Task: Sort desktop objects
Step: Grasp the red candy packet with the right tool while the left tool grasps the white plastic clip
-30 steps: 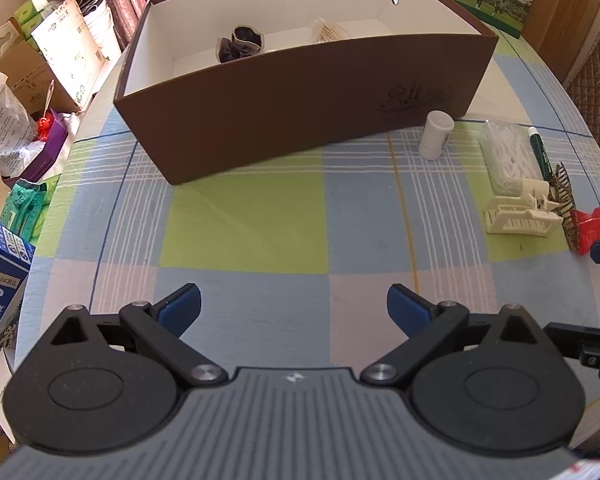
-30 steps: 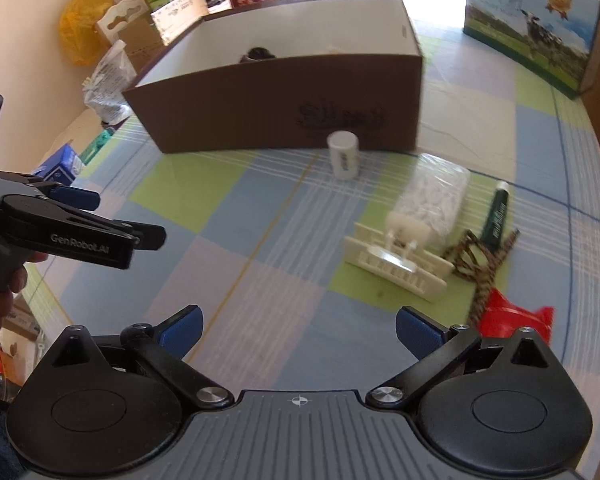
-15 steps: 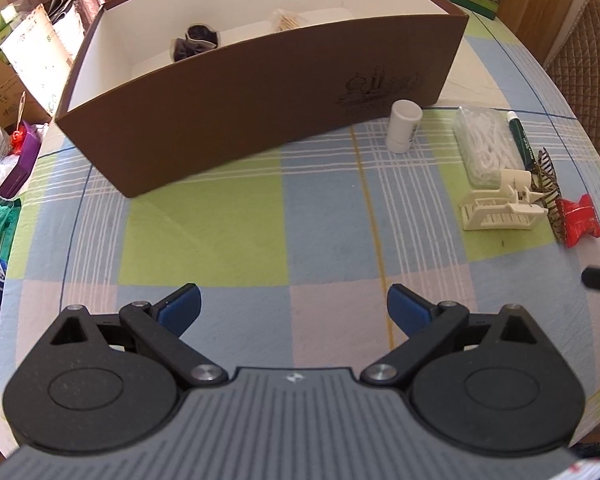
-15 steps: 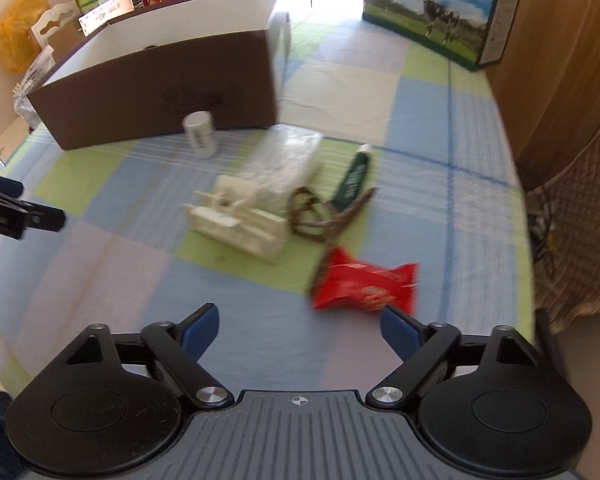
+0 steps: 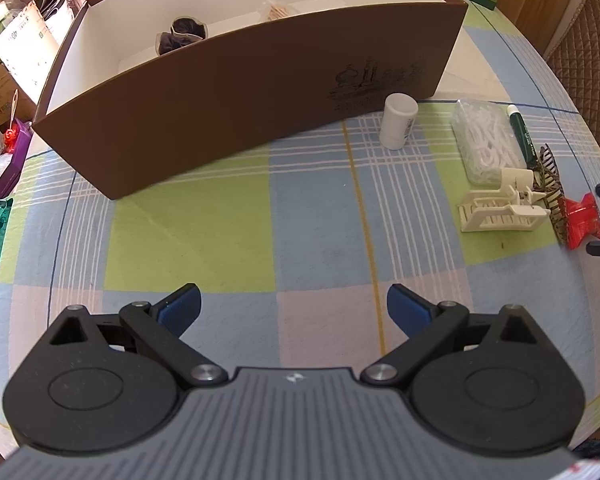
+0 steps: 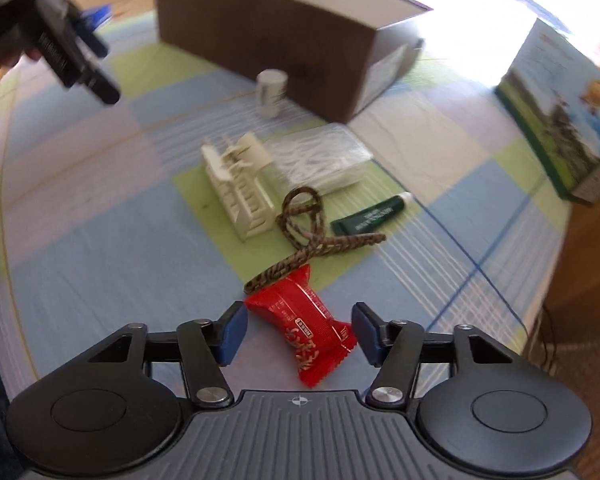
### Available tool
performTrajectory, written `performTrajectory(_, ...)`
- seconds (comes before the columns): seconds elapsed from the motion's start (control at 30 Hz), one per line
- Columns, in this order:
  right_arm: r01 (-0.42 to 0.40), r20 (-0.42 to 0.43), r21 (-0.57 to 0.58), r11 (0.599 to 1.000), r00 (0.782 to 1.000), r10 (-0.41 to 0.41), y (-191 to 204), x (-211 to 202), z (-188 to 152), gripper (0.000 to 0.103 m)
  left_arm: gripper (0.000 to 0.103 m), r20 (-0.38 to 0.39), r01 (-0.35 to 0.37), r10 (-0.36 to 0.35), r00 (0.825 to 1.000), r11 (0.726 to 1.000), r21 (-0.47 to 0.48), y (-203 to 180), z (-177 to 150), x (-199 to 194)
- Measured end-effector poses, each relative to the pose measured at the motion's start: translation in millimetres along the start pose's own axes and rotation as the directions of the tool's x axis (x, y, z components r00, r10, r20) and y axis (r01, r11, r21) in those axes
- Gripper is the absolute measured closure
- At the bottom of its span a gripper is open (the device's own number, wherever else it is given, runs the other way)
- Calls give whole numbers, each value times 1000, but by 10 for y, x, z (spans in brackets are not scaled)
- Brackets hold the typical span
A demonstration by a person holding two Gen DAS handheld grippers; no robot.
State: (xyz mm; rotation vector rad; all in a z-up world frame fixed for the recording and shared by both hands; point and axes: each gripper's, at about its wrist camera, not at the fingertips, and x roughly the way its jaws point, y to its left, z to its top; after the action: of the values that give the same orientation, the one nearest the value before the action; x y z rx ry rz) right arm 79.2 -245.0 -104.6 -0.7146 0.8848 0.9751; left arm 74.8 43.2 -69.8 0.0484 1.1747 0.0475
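A brown box [image 5: 236, 92] with a white inside stands at the back of the checked table; it shows in the right wrist view [image 6: 284, 36] too. In front of it lie a white bottle [image 5: 398, 126], a bag of white picks [image 5: 486, 144], a green pen [image 5: 522, 138], a white clip [image 5: 500, 210], a patterned cord [image 6: 308, 232] and a red snack packet [image 6: 306, 328]. My right gripper [image 6: 298, 332] is open, with its jaws on either side of the red packet. My left gripper [image 5: 294, 308] is open and empty above the near table.
A dark item [image 5: 182, 34] and a pale item [image 5: 278, 10] lie inside the box. A milk carton [image 6: 560, 120] stands at the far right. Bags and cartons [image 5: 4, 80] crowd the left side beyond the table edge. A chair [image 5: 584, 60] is at the right.
My right gripper has swung toward the red packet and come down, so the packet now lies between its jaws. My left gripper has moved slightly closer to the box.
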Motion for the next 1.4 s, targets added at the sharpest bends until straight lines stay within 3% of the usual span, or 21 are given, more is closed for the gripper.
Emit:
performTrajectory(0.07, -12, -5, 2, 1000, 1000, 12, -28, 39, -7, 58, 5, 0, 7, -7, 1000, 1000, 2, -4, -2, 2)
performTrajectory(0.2, -25, -34, 93, 995, 999, 28, -109, 58, -17, 75, 5, 8, 33, -33, 999, 999, 26, -43, -5, 8)
performTrajectory(0.33, -21, -60, 203, 979, 998, 34, -106, 56, -61, 77, 6, 28, 92, -95, 995, 992, 85, -146, 8, 19)
performTrajectory(0.47, 9, -84, 329, 944, 996, 19, -75, 14, -62, 78, 8, 59, 172, -186, 981, 967, 187, -315, 40, 39)
performTrajectory(0.7, 41, -86, 389, 920, 996, -8, 19, -39, -5, 77, 12, 69, 275, -327, 942, 876, 395, -653, 158, 185)
performTrajectory(0.93, 62, -62, 466, 883, 997, -37, -48, -34, -46, 75, 15, 84, 316, -438, 895, 756, 573, -939, 271, 271)
performTrajectory(1.03, 64, -57, 491, 869, 998, -41, -97, -33, -60, 72, 26, 73, 312, -450, 890, 718, 622, -1040, 290, 343)
performTrajectory(1.13, 65, -51, 505, 861, 998, -46, -134, -44, -62, 70, 36, 55, 310, -446, 893, 700, 643, -1112, 302, 439)
performTrajectory(1.23, 62, -46, 515, 855, 998, -44, -150, -54, -61, 68, 61, 29, 319, -438, 898, 696, 643, -1116, 286, 495)
performTrajectory(1.4, 52, -43, 518, 854, 998, -35, -124, -45, -72, 65, 75, 22, 343, -453, 891, 705, 620, -981, 189, 455)
